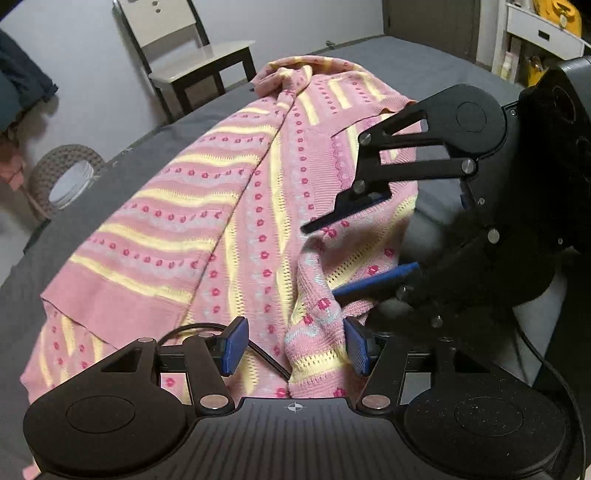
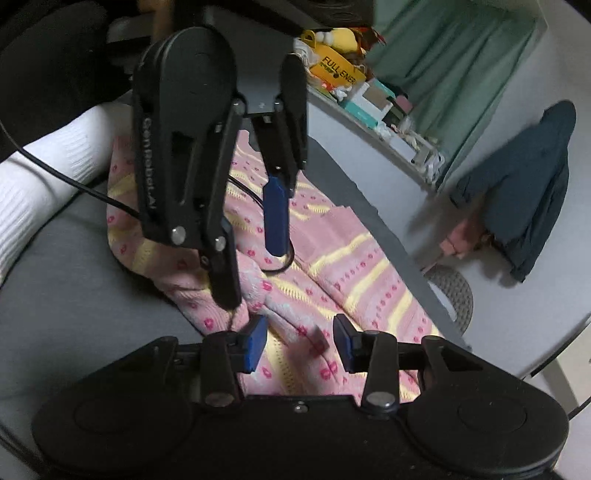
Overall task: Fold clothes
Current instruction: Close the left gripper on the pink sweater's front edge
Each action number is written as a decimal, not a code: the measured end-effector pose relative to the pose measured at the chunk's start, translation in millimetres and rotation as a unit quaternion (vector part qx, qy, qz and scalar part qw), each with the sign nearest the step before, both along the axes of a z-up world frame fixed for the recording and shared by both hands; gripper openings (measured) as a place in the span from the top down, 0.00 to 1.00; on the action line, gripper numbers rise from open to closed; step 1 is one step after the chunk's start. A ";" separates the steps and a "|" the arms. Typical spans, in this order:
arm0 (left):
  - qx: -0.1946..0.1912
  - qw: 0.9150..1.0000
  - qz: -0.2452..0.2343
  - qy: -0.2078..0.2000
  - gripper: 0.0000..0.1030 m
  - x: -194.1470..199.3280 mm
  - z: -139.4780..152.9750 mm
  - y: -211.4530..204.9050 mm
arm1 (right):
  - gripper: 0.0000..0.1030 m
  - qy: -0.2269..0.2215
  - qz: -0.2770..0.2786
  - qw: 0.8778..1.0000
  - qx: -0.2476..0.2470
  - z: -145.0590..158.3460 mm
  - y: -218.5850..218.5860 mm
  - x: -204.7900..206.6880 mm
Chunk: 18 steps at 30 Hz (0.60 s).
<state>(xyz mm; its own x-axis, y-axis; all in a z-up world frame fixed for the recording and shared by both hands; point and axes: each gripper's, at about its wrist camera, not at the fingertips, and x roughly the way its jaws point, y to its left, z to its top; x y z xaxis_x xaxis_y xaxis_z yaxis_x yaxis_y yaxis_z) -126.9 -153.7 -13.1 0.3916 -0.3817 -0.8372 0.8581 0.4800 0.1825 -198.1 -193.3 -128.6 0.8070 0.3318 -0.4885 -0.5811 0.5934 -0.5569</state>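
A pink knit sweater (image 1: 207, 206) with yellow stripes and red flowers lies spread on the grey surface (image 1: 96, 206). My left gripper (image 1: 295, 347) is open low over its near end; a bunched sleeve fold (image 1: 317, 332) rests against the right blue pad (image 1: 356, 347). My right gripper (image 1: 319, 260) comes in from the right, open, with its fingers on either side of the same bunched fold. In the right wrist view my right gripper (image 2: 299, 345) is open above the sweater (image 2: 351, 273), and the left gripper (image 2: 253, 277) hangs open just ahead of it.
A chair (image 1: 192, 55) and a woven basket (image 1: 62, 177) stand past the far left edge. White shelves (image 1: 535, 29) are at back right. A leg in a white sock (image 2: 48, 166) rests at the left, crossed by a black cable (image 2: 92, 192). A dark jacket (image 2: 524, 192) hangs at the right.
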 end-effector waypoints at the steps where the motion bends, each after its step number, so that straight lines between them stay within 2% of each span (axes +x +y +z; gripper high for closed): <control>1: 0.003 1.000 -0.001 -0.001 0.45 -0.8 1.0 0.2 | 0.63 -0.007 0.003 1.000 -0.007 -0.9 1.9 -0.2; 3: 0.008 1.000 -0.006 0.000 0.45 -1.2 1.7 -0.8 | 0.64 -0.010 0.011 1.000 -0.012 -2.1 4.6 -0.7; 5: 0.016 1.000 -0.011 -0.006 0.45 -3.3 3.6 -0.9 | 0.82 0.001 0.021 1.000 -0.009 -1.4 5.8 0.1; 9: 0.029 0.999 -0.018 -0.037 0.45 -14.2 10.3 -0.9 | 0.85 0.015 0.024 1.000 0.009 6.0 2.6 1.2; 13: 0.002 0.996 -0.064 -0.069 0.45 -37.8 20.6 -4.4 | 0.86 0.026 0.018 0.999 0.026 11.4 -1.0 3.7; 15: 0.033 0.988 -0.093 -0.118 0.45 -53.8 16.0 -12.8 | 0.86 0.036 0.012 0.998 0.047 16.2 -6.7 5.3; 18: 0.093 0.968 -0.132 -0.191 0.45 -73.7 4.4 -25.8 | 0.87 0.056 0.003 0.995 0.088 25.2 -17.5 8.5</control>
<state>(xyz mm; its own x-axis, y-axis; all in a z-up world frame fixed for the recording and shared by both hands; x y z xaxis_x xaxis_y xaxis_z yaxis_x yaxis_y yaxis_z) -200.5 -179.4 -8.7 0.5958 -0.3677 -0.7140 0.7989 0.1808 0.5736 -189.6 -210.8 -103.4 0.7479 0.4246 -0.5102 -0.6380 0.6718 -0.3762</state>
